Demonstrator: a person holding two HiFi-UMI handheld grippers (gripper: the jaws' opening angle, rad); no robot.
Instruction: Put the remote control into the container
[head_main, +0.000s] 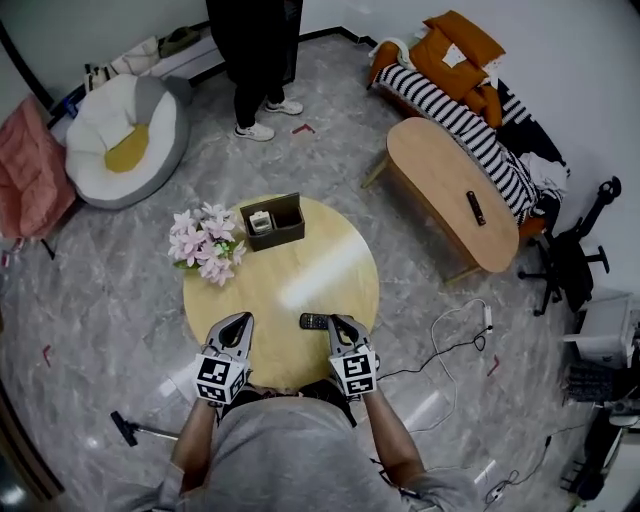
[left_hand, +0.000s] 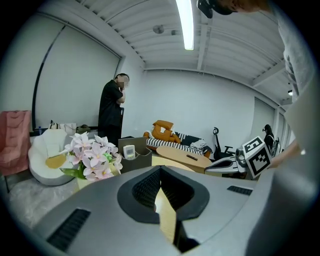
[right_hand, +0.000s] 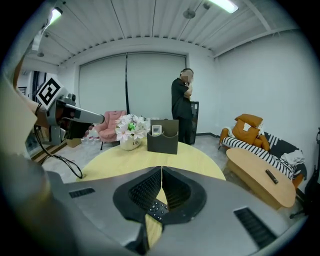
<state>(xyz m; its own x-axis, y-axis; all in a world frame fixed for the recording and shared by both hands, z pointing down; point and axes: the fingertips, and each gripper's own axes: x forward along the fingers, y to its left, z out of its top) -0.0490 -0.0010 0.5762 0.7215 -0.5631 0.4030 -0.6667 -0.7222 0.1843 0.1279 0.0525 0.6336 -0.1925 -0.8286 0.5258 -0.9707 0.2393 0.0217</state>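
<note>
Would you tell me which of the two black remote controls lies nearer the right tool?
The black remote control on the round yellow table, right beside the right tool; the other remote lies on the oval wooden table.

There are two grippers, the left gripper (head_main: 238, 322) and the right gripper (head_main: 340, 323). There are two tables, one round table (head_main: 300, 275) and one oval table (head_main: 440, 175). There are two remotes: one remote control (head_main: 314, 321) on the round table and one second remote (head_main: 475, 207) on the oval table. There is one container (head_main: 275, 222) with one small white gadget (head_main: 261, 221) in it. There is one bunch of flowers (head_main: 205, 243). There is one beanbag (head_main: 125, 140), one sofa (head_main: 470, 110) and one office chair (head_main: 570, 255). One person (head_main: 255, 50) stands at the back.
</note>
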